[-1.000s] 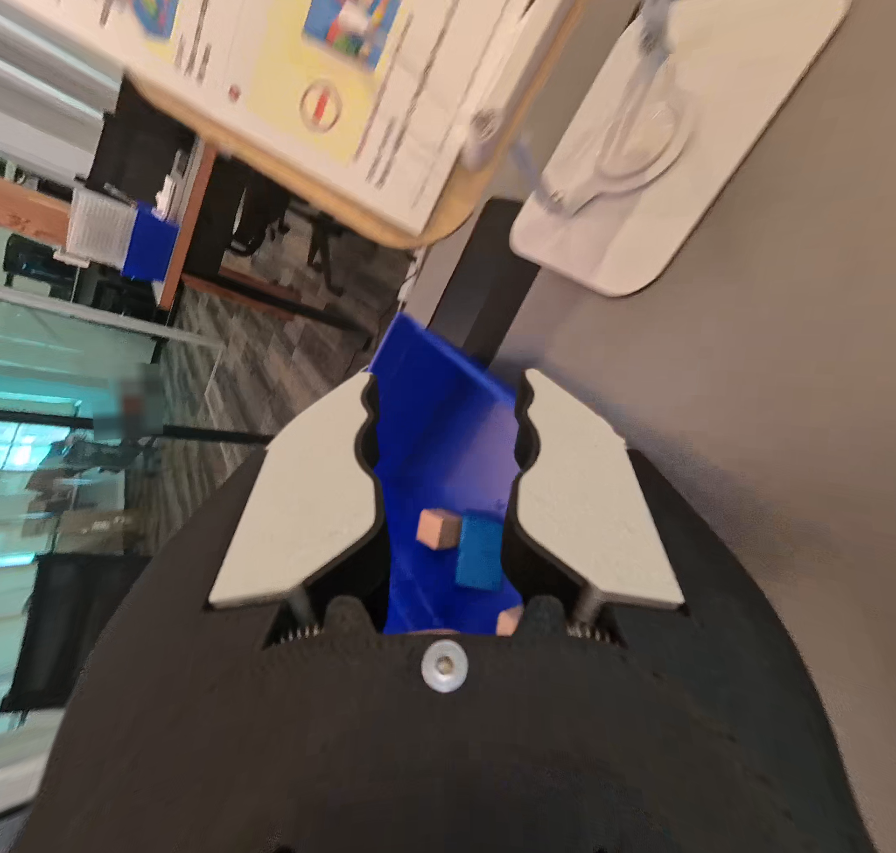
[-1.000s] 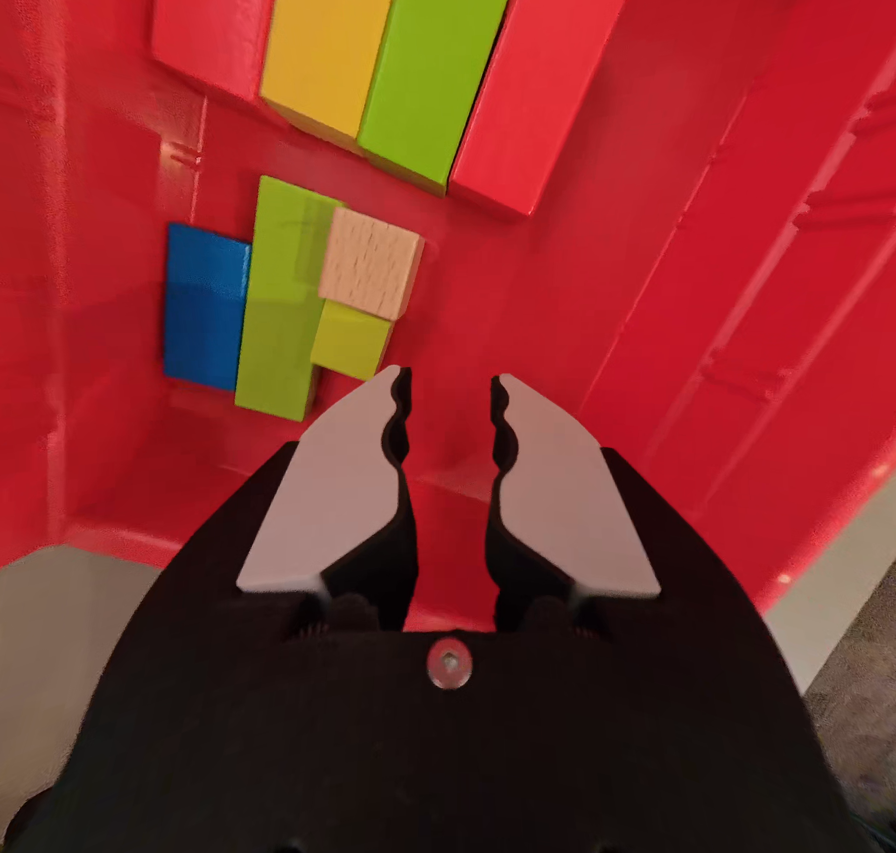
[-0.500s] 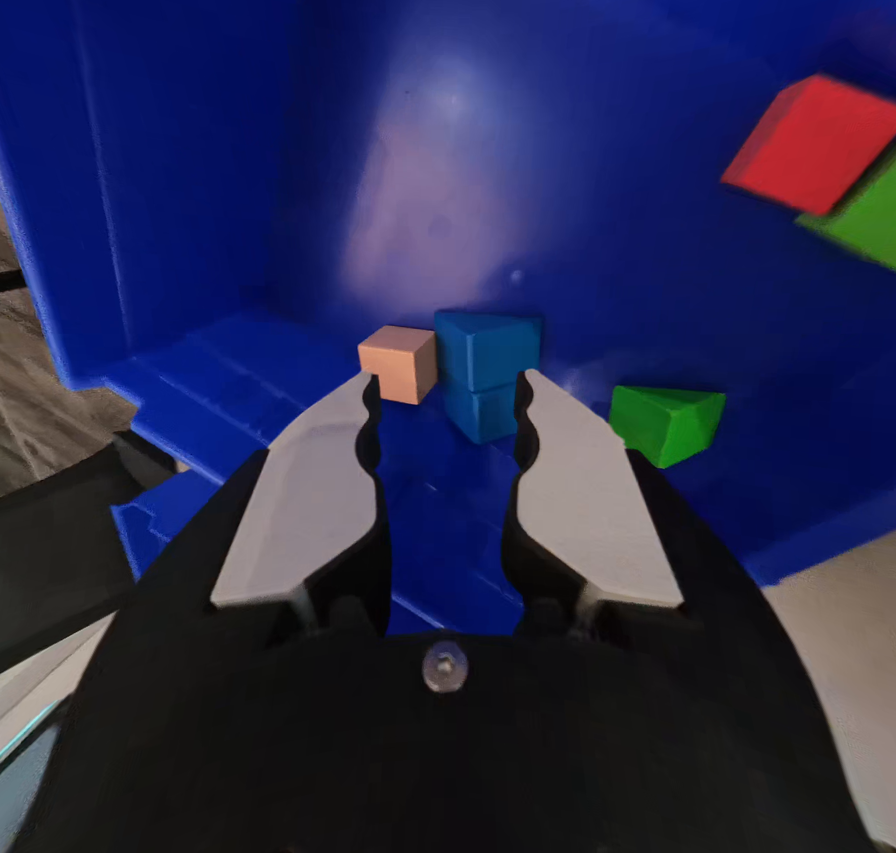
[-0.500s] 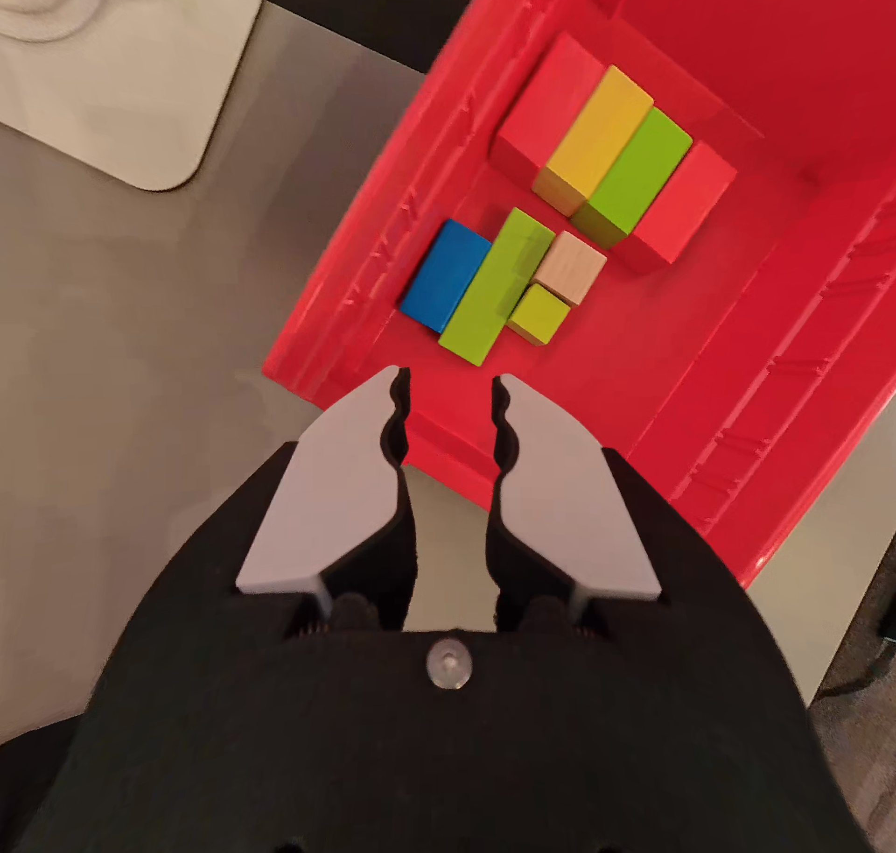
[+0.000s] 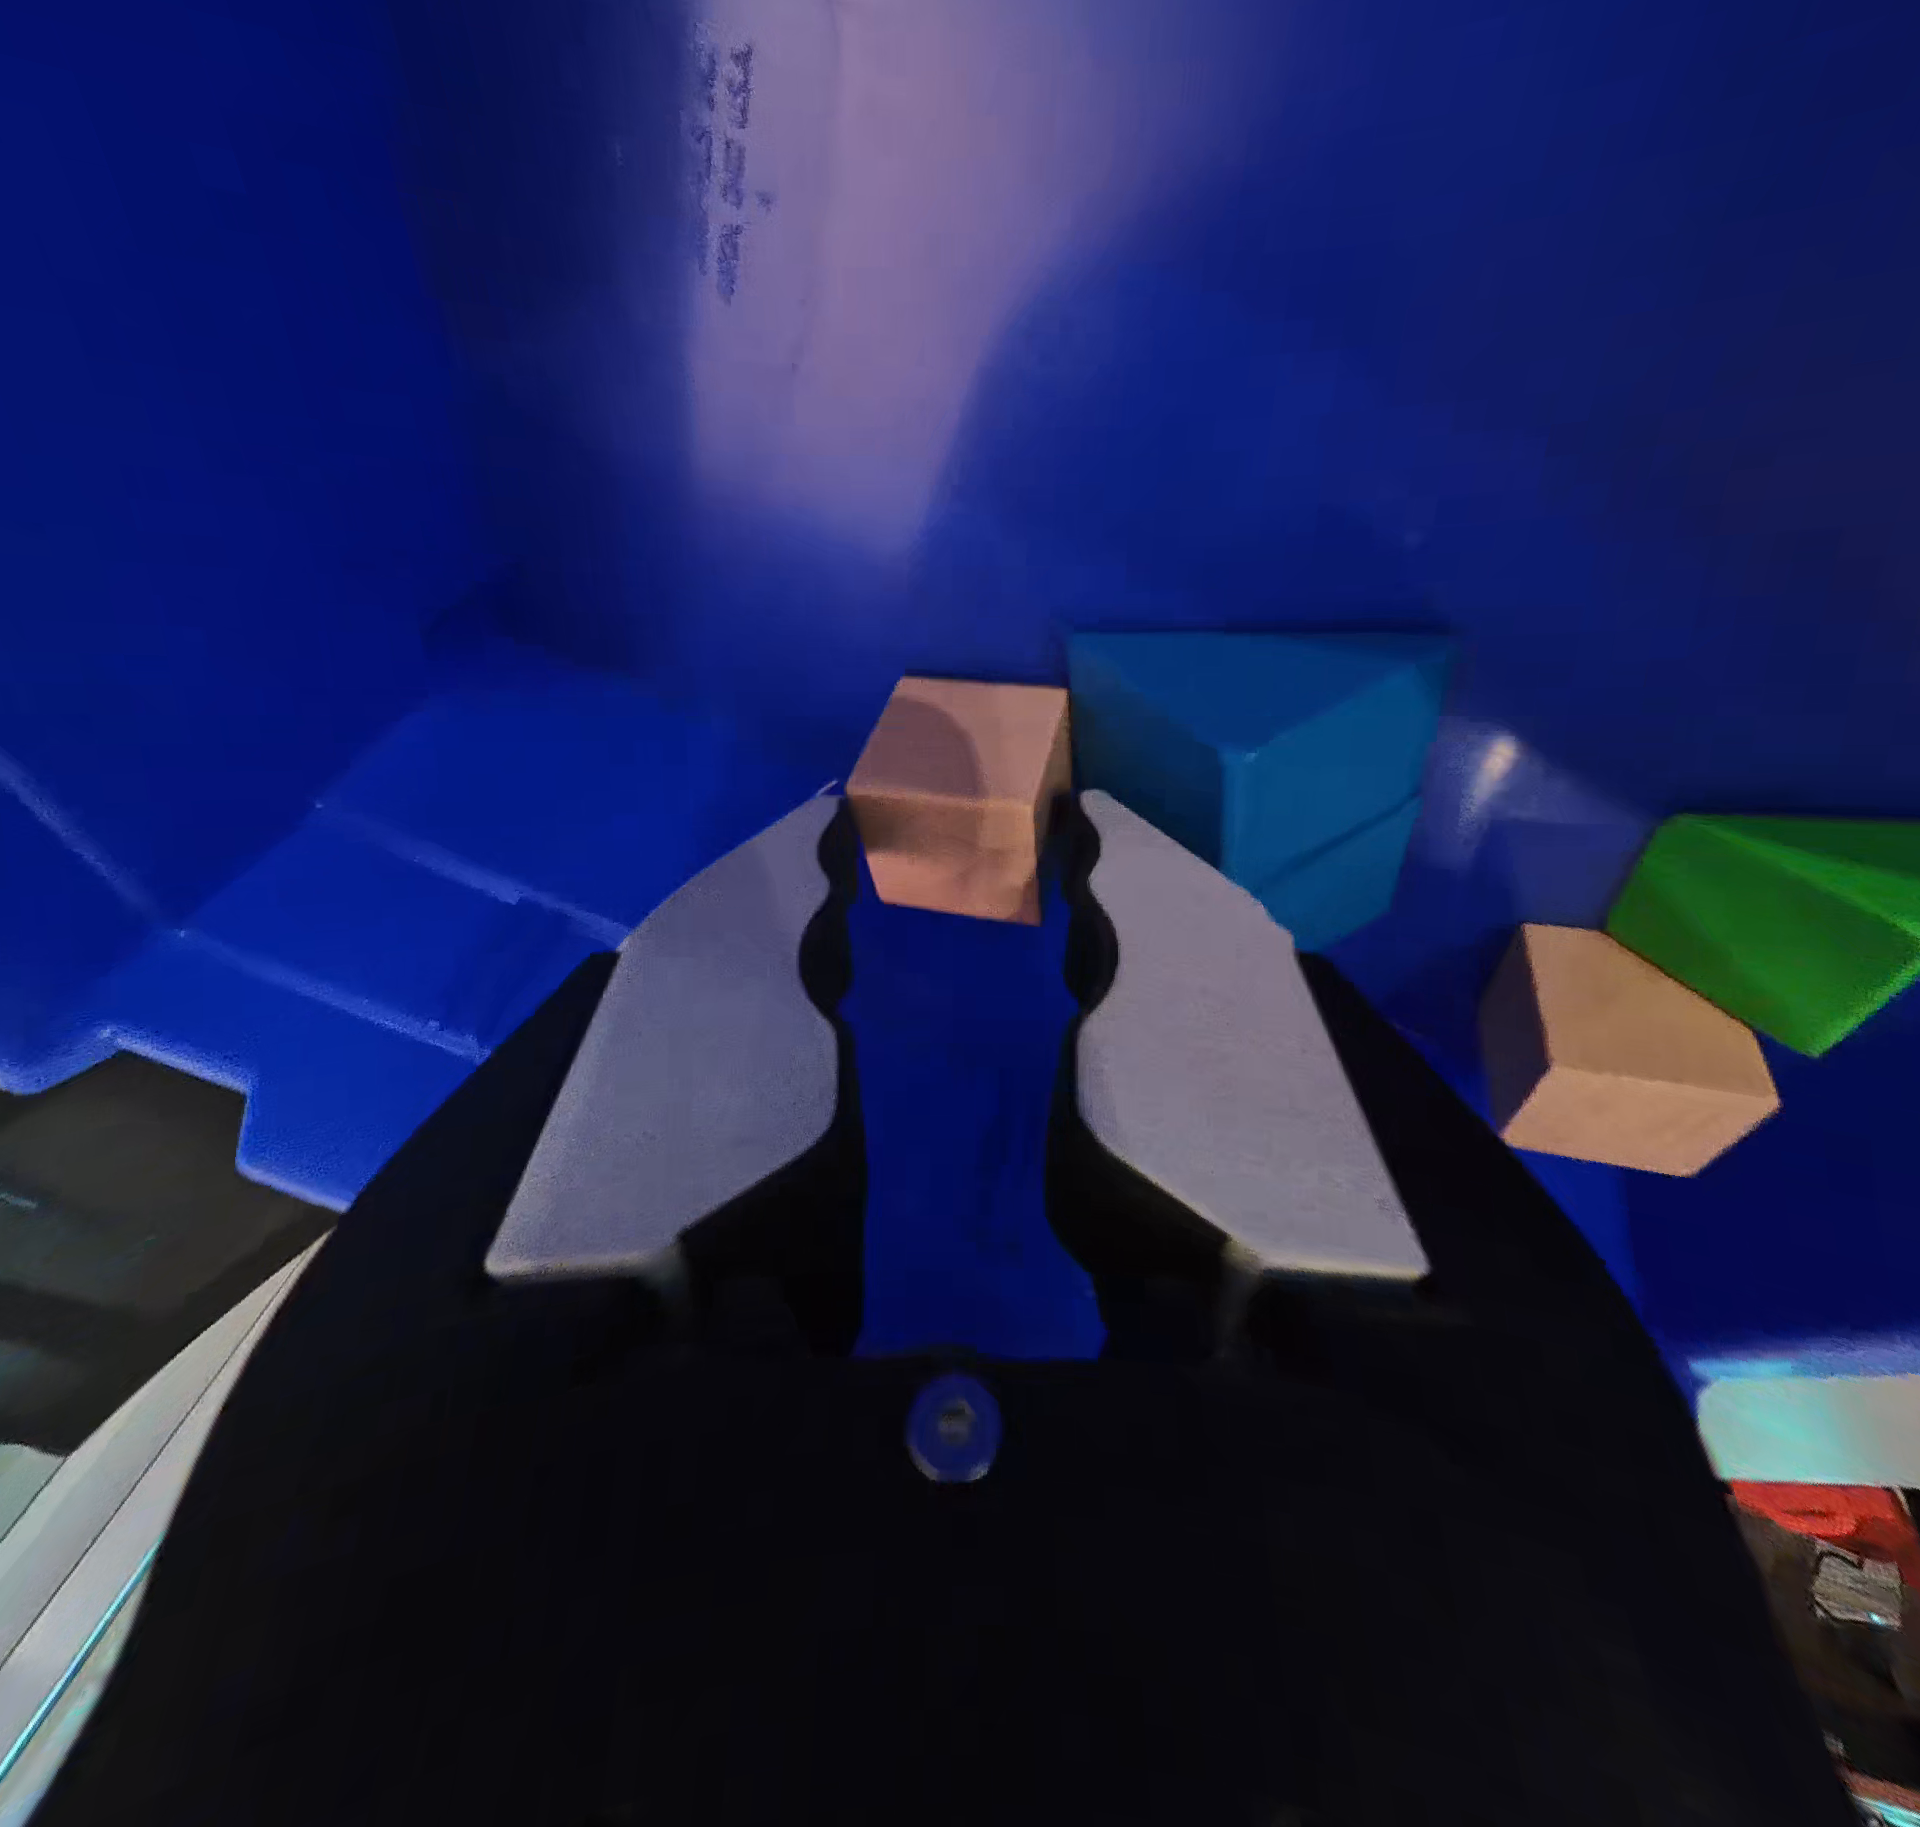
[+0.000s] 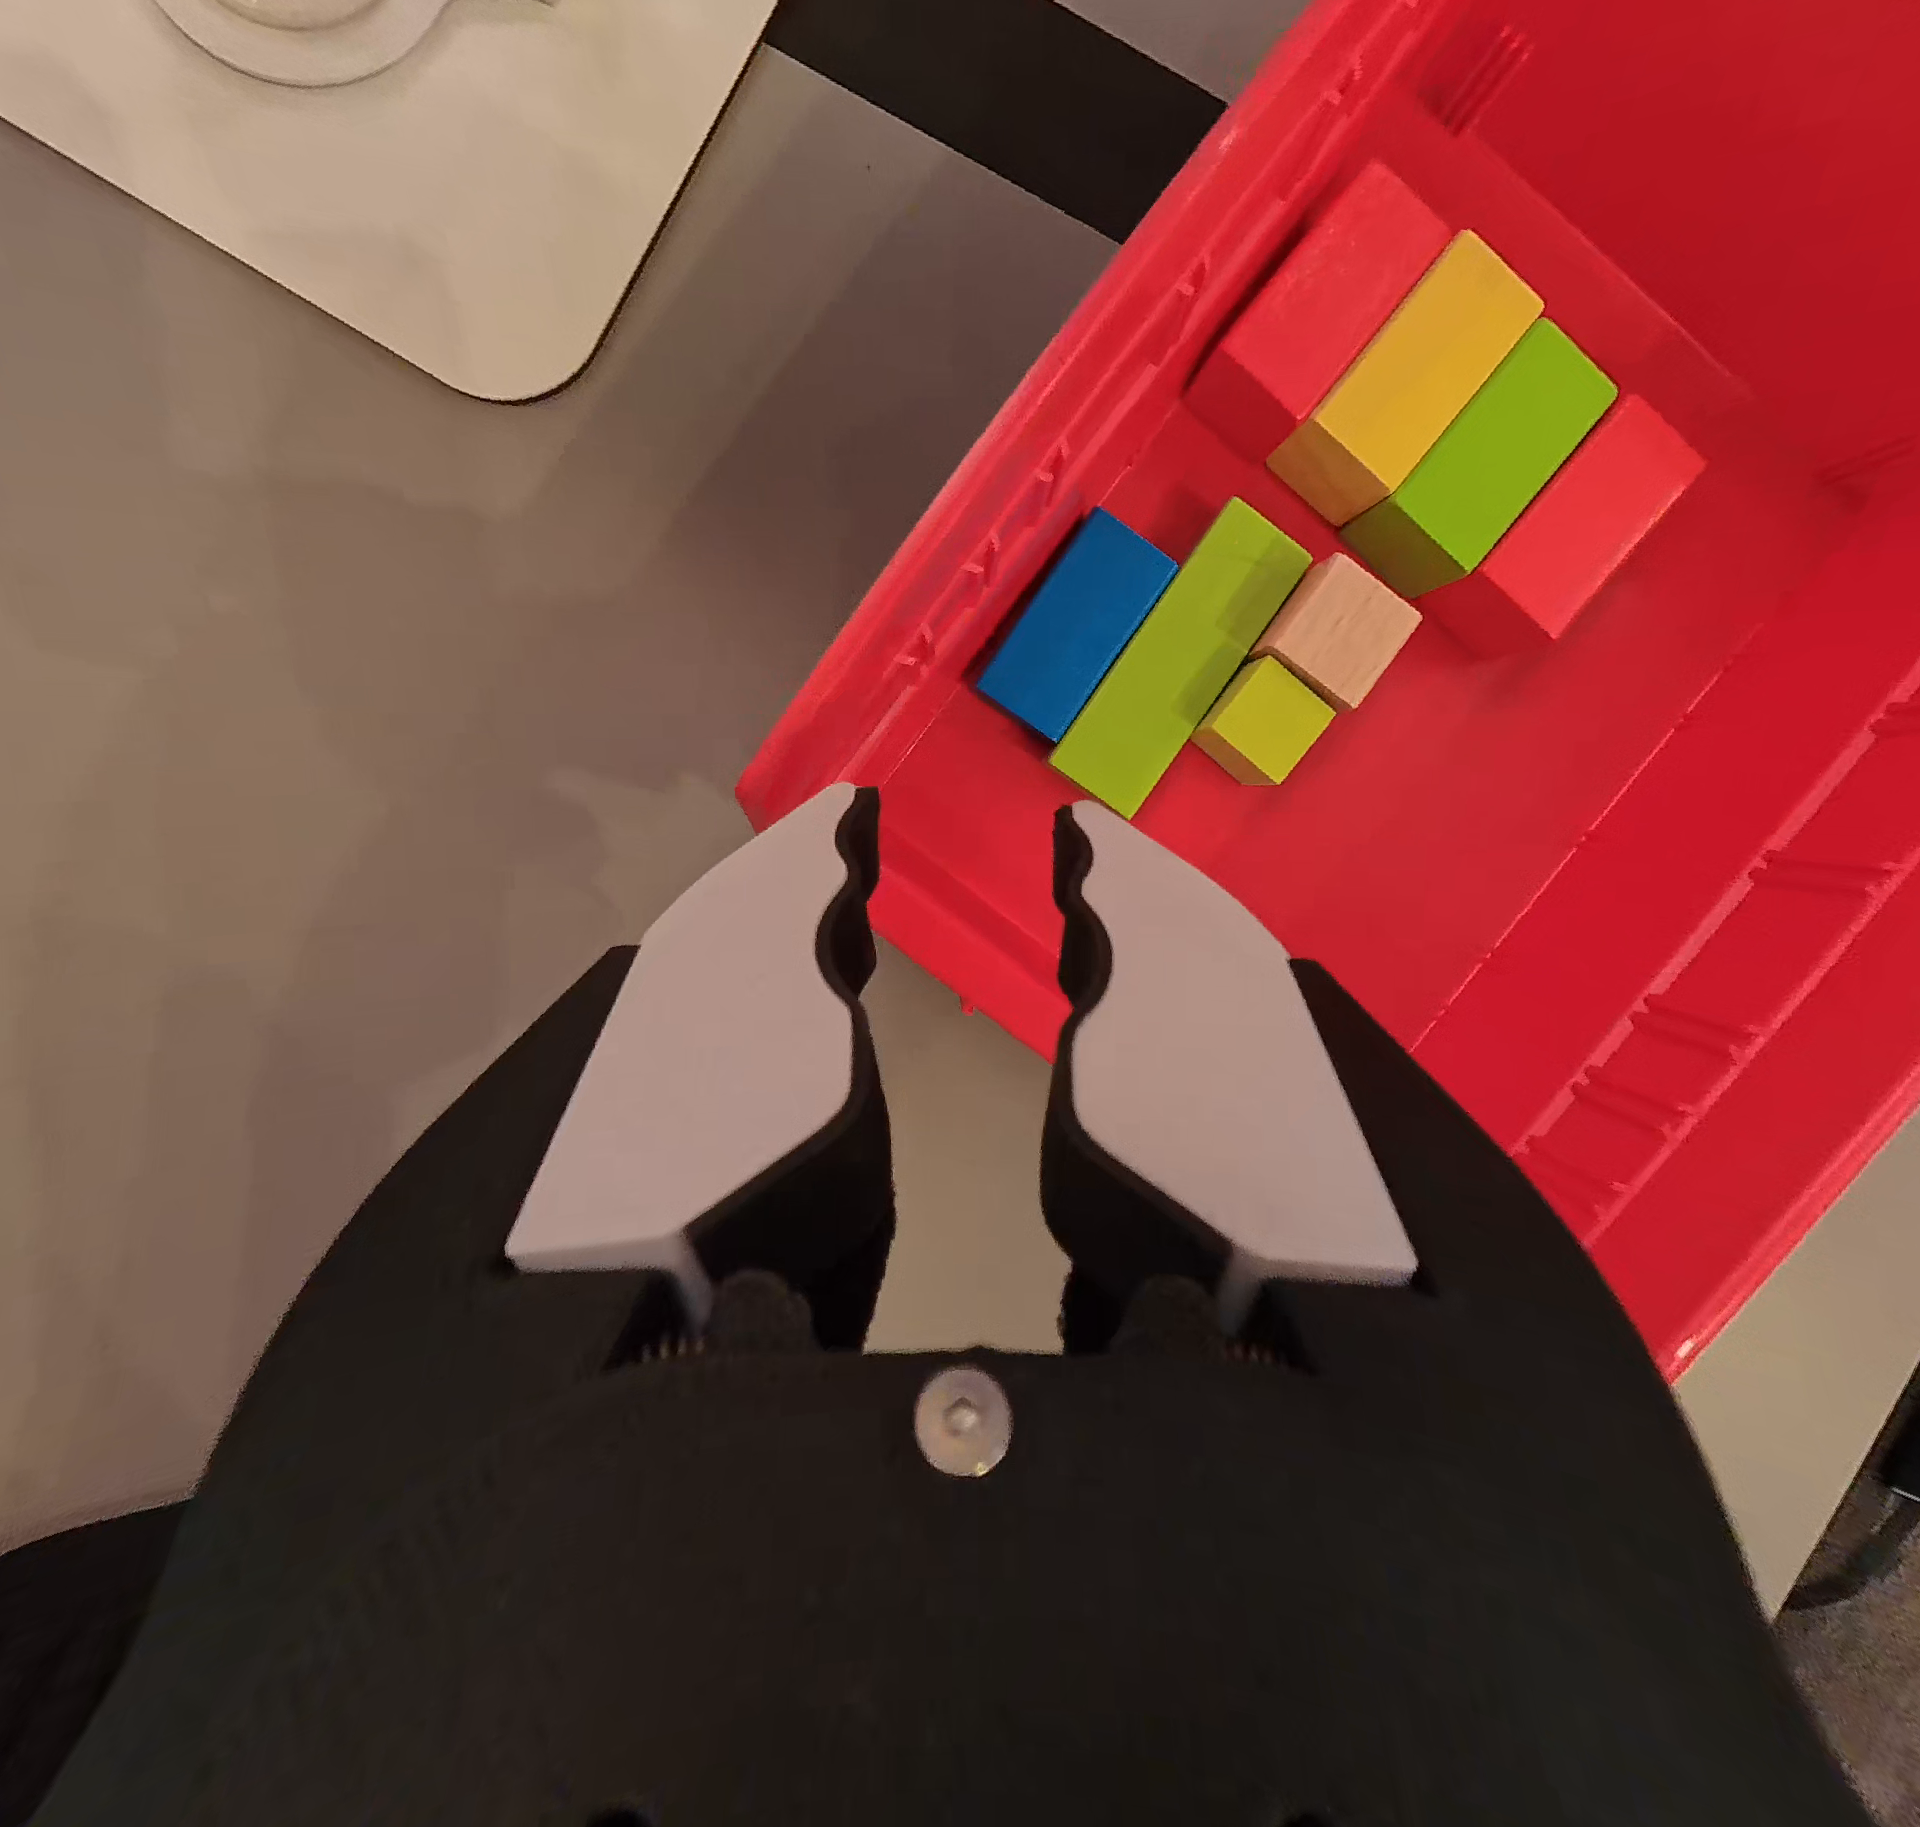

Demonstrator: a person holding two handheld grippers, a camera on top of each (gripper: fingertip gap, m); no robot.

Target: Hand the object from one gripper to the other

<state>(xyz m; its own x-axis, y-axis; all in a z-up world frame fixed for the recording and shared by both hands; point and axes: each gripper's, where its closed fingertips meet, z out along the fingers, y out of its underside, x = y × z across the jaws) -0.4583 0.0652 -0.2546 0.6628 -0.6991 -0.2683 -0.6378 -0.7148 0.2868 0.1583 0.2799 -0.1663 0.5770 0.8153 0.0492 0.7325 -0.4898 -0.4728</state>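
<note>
**Wooden cube between the left fingers, blue neighbour in the way**

Wood is what we are after: the natural-coloured cube (image 5: 961,801) sits on the floor of the blue bin (image 5: 520,842), close to its back wall, with the tips of our left gripper (image 5: 956,842) on either side of it. We judge the main risk to be the blue block (image 5: 1278,769) touching the cube's right side. Our right-hand fingertip (image 5: 1117,842) is wedged into that seam, so closing could catch the blue block too, or shove the cube askew so that it pops out. Only the very tips reach the cube, so a shallow pinch might let it pivot or drop on lifting, leaving us nothing to hand over. A second wooden block (image 5: 1621,1050) and a green wedge (image 5: 1787,915) lie off to the right, clear of us.

Our left fingers stand at a narrow spread, barely wider than the cube; dark slivers show beside both faces, so we read them as not yet pressing. Our right gripper (image 6: 961,821) waits over the near corner of the red bin (image 6: 1558,946) of coloured blocks, its fingers (image 6: 727,998) narrowly parted, with nothing between them.
</note>
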